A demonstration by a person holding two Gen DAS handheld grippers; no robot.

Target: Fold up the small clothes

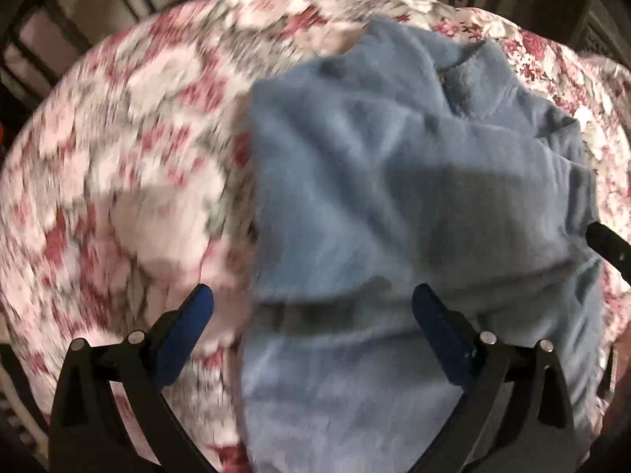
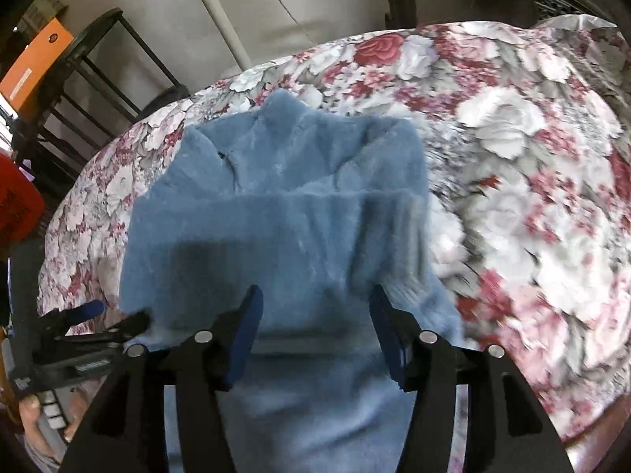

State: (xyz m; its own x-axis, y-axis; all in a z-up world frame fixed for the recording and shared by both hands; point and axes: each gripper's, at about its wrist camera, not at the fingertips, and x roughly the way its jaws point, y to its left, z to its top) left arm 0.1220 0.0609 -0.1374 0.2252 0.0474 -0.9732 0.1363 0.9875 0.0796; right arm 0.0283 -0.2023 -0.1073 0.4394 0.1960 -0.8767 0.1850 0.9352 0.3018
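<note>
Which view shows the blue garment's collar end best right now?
The right wrist view: the blue fleece garment lies sharp, with its collar end at the top and one fold across. The left wrist view shows it blurred and crumpled, the collar hard to tell.

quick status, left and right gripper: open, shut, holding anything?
Left gripper: open, jaws wide over the blue fleece garment, nothing pinched.
Right gripper: open, garment lies below between the jaws, pads not pressing it.
</note>
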